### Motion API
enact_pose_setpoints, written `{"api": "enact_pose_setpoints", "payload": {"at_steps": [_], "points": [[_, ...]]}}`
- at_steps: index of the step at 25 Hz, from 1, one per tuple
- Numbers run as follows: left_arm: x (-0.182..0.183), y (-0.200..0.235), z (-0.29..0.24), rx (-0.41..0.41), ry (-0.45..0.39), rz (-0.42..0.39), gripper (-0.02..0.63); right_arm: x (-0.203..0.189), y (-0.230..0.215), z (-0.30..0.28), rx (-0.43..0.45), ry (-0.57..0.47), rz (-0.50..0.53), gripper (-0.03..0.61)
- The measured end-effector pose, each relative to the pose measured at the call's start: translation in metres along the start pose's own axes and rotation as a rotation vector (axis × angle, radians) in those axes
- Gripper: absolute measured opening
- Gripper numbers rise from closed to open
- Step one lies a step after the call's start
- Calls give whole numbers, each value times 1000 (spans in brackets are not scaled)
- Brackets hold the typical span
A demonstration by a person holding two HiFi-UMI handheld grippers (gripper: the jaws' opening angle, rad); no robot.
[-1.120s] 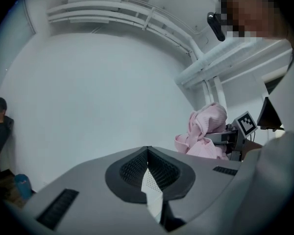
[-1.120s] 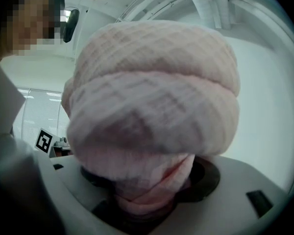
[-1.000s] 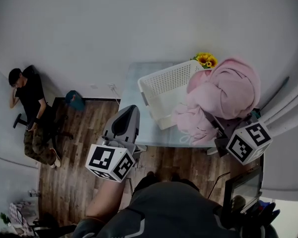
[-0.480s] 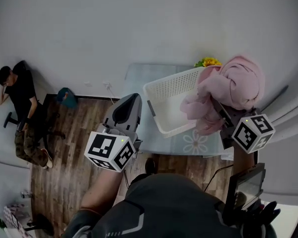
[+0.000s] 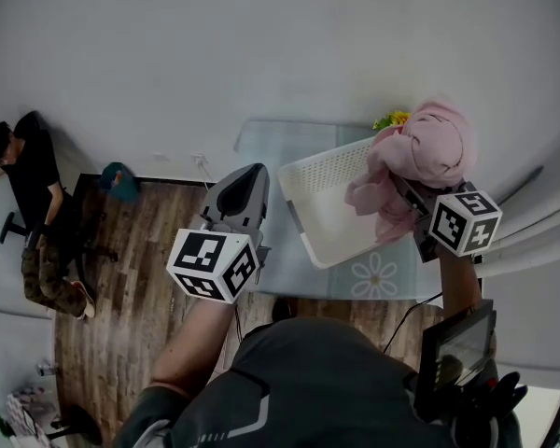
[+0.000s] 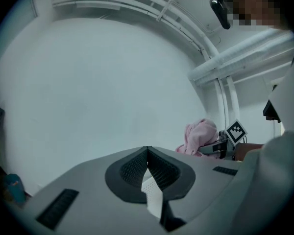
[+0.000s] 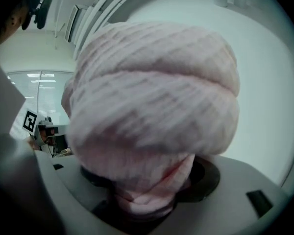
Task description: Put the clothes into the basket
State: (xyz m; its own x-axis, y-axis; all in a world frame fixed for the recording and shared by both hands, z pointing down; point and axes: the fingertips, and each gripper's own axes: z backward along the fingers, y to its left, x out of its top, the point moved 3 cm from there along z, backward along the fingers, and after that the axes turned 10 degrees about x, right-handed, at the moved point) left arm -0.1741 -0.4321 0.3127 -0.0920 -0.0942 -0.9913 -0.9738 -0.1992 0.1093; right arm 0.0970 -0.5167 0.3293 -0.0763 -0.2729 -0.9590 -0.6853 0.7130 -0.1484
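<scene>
Table: under the basket; bare to its left
Basket: upright; inside looks empty
Pink garment: bunched above the basket's right rim; tail hanging inward
Right gripper: nearer the basket; jaws wide, clamped on the garment's lower folds
Left gripper: left of the basket; jaws together, empty
</scene>
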Motion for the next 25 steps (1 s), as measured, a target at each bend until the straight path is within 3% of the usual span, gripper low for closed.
{"api": "enact_pose_setpoints", "payload": {"at_steps": [15, 25], "points": [[-51, 40, -38, 30, 116, 47, 9, -89, -64, -69, -41, 324, -121, 343], [-82, 55, -49, 46, 179, 87, 9, -138, -76, -95, -10, 533, -77, 342]]}}
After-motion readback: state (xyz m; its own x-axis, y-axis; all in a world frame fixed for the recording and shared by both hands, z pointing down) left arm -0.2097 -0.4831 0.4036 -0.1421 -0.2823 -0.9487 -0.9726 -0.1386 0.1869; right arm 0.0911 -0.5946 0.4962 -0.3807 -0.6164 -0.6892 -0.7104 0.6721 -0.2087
